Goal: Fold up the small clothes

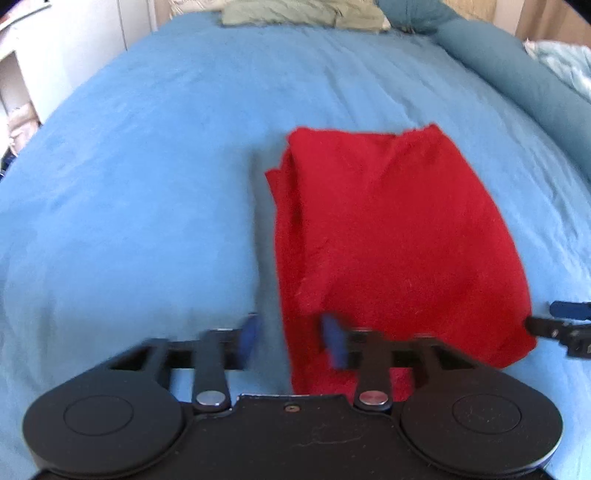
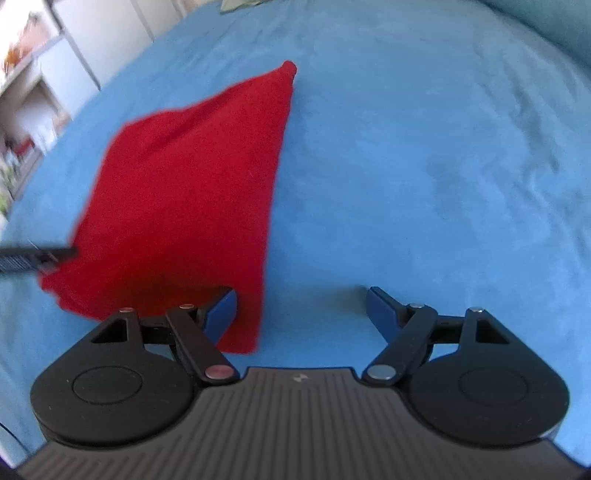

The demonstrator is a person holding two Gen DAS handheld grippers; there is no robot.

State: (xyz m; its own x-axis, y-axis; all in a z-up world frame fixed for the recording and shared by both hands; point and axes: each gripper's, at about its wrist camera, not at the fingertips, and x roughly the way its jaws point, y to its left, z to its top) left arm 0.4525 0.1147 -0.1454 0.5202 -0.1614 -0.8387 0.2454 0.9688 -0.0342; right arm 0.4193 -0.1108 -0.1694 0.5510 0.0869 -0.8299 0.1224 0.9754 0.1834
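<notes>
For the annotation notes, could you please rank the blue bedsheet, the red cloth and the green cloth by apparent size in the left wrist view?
1. blue bedsheet
2. red cloth
3. green cloth, though it lies farthest away and is partly cropped.

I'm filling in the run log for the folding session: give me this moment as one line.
stage: red cloth folded, lying on blue bedsheet | left gripper: open, at cloth's near edge | right gripper: open wide, nothing gripped

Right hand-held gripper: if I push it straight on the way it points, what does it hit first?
Most likely the blue bedsheet. The right hand-held gripper stands open, and only the red cloth's near corner reaches its left finger. Depth is unclear.
</notes>
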